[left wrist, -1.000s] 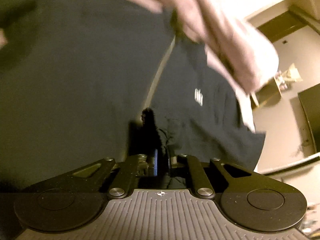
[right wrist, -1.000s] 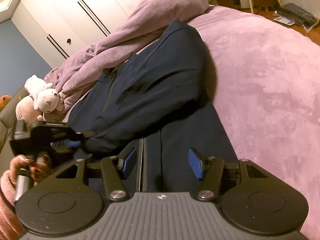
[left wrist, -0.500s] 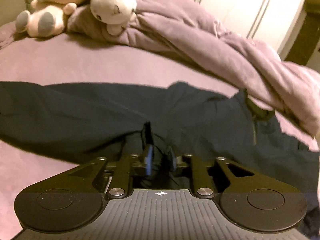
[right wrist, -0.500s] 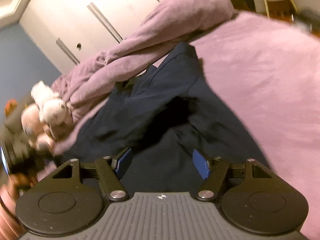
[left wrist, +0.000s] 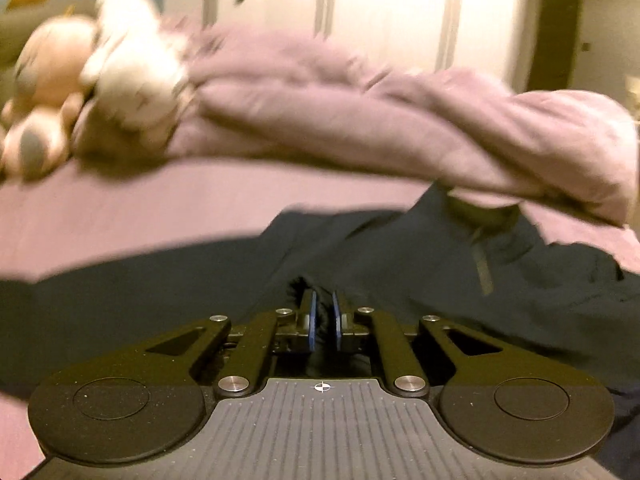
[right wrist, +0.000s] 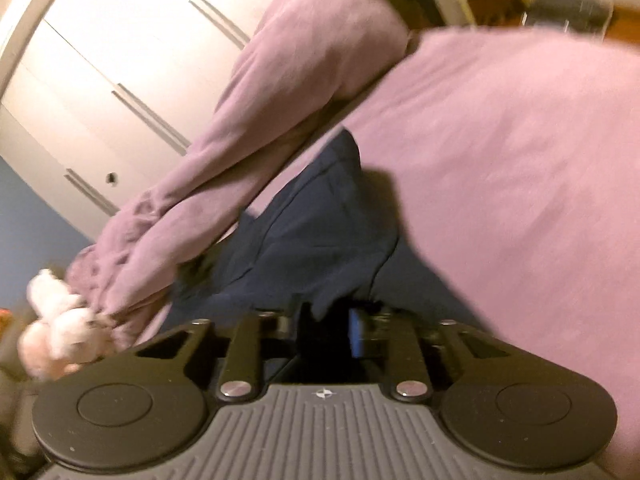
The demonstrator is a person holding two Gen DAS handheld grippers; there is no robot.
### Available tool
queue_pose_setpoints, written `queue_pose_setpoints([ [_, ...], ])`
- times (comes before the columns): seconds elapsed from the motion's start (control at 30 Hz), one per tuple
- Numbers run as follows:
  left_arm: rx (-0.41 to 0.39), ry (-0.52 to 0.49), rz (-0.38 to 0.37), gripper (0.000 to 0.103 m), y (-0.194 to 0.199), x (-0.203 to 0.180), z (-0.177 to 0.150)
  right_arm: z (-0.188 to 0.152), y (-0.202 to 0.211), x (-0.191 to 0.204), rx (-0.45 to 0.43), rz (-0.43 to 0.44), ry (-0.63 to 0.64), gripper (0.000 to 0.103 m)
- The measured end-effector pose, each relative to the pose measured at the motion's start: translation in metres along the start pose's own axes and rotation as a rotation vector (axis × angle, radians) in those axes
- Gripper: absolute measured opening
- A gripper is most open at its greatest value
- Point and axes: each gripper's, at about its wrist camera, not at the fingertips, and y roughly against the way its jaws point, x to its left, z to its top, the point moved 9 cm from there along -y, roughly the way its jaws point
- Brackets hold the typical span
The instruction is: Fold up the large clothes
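In the left wrist view, two blurred plush toys point(left wrist: 92, 92) sit at the far left of the bed point(left wrist: 120, 216), one pale pink and one whitish, leaning against a rumpled lilac blanket point(left wrist: 360, 120) that runs across the far side in front of white wardrobe doors point(left wrist: 380, 8). The dark navy garment point(left wrist: 400, 252) lies spread across the near part of the bed, from the left edge of the picture to the right, with a short zip and collar showing toward the right, tucked just under the blanket's edge. The left gripper point(left wrist: 323, 312) is clenched on a bunched fold of this garment, dark cloth sitting between its blue pads. The right wrist view is tilted and shows what the other does not: the bed's wide bare lilac surface stretching to the right, a wooden floor point(right wrist: 624, 20) and pale furniture legs at the far top right, and a blue wall point(right wrist: 24, 216) at the left. Here the garment point(right wrist: 320, 232) rises in a folded hump toward the blanket. The right gripper point(right wrist: 328, 332) is closing its jaws, with a flap of navy cloth between them; only its right blue pad shows, the other hidden by fabric.
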Motion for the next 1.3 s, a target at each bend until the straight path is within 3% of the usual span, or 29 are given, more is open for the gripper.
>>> queue_pose_setpoints([
  [0.07, -0.051, -0.066, -0.001, 0.011, -0.004, -0.019, 0.008, 0.008, 0.008, -0.014, -0.051, -0.055, 0.008, 0.015],
  [0.13, -0.076, -0.147, 0.049, 0.011, -0.014, -0.030, 0.009, 0.007, 0.009, -0.026, -0.048, -0.071, -0.012, 0.015],
  [0.2, -0.052, -0.184, 0.103, 0.011, -0.028, -0.027, 0.005, 0.001, 0.006, -0.026, -0.013, -0.070, 0.004, 0.016],
  [0.3, 0.017, -0.138, 0.180, 0.015, -0.039, -0.002, -0.007, -0.004, 0.019, -0.017, 0.009, -0.070, 0.098, 0.029],
  [0.33, 0.025, -0.102, 0.165, 0.017, -0.037, 0.008, -0.011, -0.004, 0.027, -0.014, 0.006, -0.064, 0.116, 0.031],
  [0.37, 0.035, -0.074, 0.152, 0.029, -0.034, 0.015, -0.014, -0.004, 0.034, -0.011, 0.003, -0.056, 0.131, 0.034],
  [0.4, 0.045, -0.043, 0.130, 0.034, -0.029, 0.022, -0.018, -0.004, 0.043, -0.010, 0.000, -0.054, 0.146, 0.036],
  [0.47, 0.041, 0.011, 0.079, 0.036, -0.013, 0.028, -0.023, 0.000, 0.060, -0.001, -0.049, -0.045, 0.187, 0.037],
  [0.53, 0.041, 0.033, 0.019, 0.045, 0.001, 0.023, -0.025, 0.004, 0.066, 0.008, -0.087, -0.059, 0.251, 0.038],
  [0.57, 0.039, 0.042, -0.007, 0.052, 0.007, 0.017, -0.025, 0.004, 0.062, 0.017, -0.090, -0.060, 0.290, 0.038],
  [0.7, 0.039, 0.032, -0.114, 0.060, 0.014, -0.012, -0.031, -0.005, 0.023, 0.050, -0.037, -0.079, 0.428, 0.038],
  [0.8, 0.070, -0.026, -0.038, 0.060, -0.005, -0.020, -0.040, -0.012, -0.009, 0.066, -0.029, -0.112, 0.519, 0.037],
  [0.93, 0.128, 0.031, 0.020, 0.064, -0.033, -0.008, -0.053, -0.018, -0.050, 0.057, 0.009, -0.225, 0.605, 0.034],
  [1.0, 0.116, 0.029, 0.059, 0.081, -0.041, 0.002, -0.056, -0.018, -0.064, 0.050, 0.001, -0.281, 0.679, 0.034],
  [1.07, 0.108, 0.039, 0.066, 0.089, -0.044, 0.008, -0.062, -0.018, -0.075, 0.050, -0.014, -0.324, 0.741, 0.035],
  [1.17, 0.085, 0.069, 0.060, 0.091, -0.045, 0.013, -0.065, -0.013, -0.082, 0.050, -0.015, -0.327, 0.729, 0.035],
  [1.3, 0.103, 0.097, 0.048, 0.098, -0.038, 0.017, -0.069, -0.017, -0.062, 0.052, -0.010, -0.313, 0.697, 0.035],
])
